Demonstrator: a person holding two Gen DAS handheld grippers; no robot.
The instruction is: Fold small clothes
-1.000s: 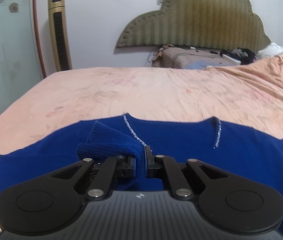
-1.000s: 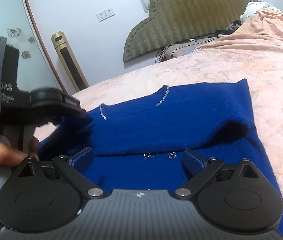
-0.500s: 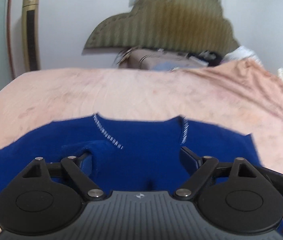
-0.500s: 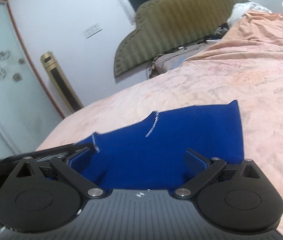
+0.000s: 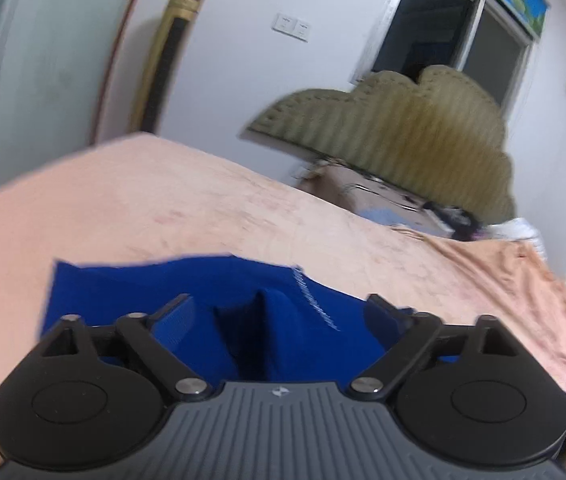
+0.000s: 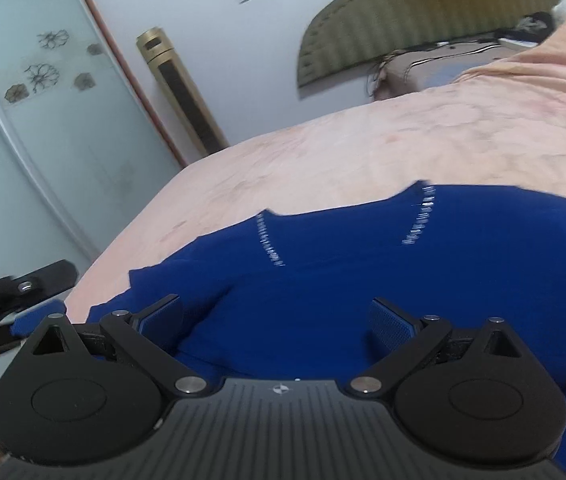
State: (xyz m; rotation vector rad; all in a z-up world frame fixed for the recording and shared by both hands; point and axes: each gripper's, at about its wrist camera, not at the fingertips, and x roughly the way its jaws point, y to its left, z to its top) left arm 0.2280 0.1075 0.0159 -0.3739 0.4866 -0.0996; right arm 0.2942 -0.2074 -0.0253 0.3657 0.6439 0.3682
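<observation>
A small royal-blue knit garment [image 6: 323,280] with two short silver-beaded lines [image 6: 419,220] lies spread on the peach bedspread [image 6: 403,152]. It also shows in the left wrist view [image 5: 155,284], with a raised fold [image 5: 271,312] between the fingers. My left gripper [image 5: 283,320] is open and empty over the garment's near part. My right gripper [image 6: 279,320] is open and empty above the garment's near edge. The left gripper's fingers [image 6: 39,284] show at the far left of the right wrist view.
An olive padded headboard [image 5: 403,128] stands at the far end of the bed, with a pillow and dark items [image 5: 443,212] below it. A gold tower fan [image 6: 179,92] and a frosted glass door [image 6: 23,120] stand beyond the bed's left edge.
My left gripper let go of the blue fold it pinched and opened, then swung left and tilted. My right gripper stayed open and shifted over the garment.
</observation>
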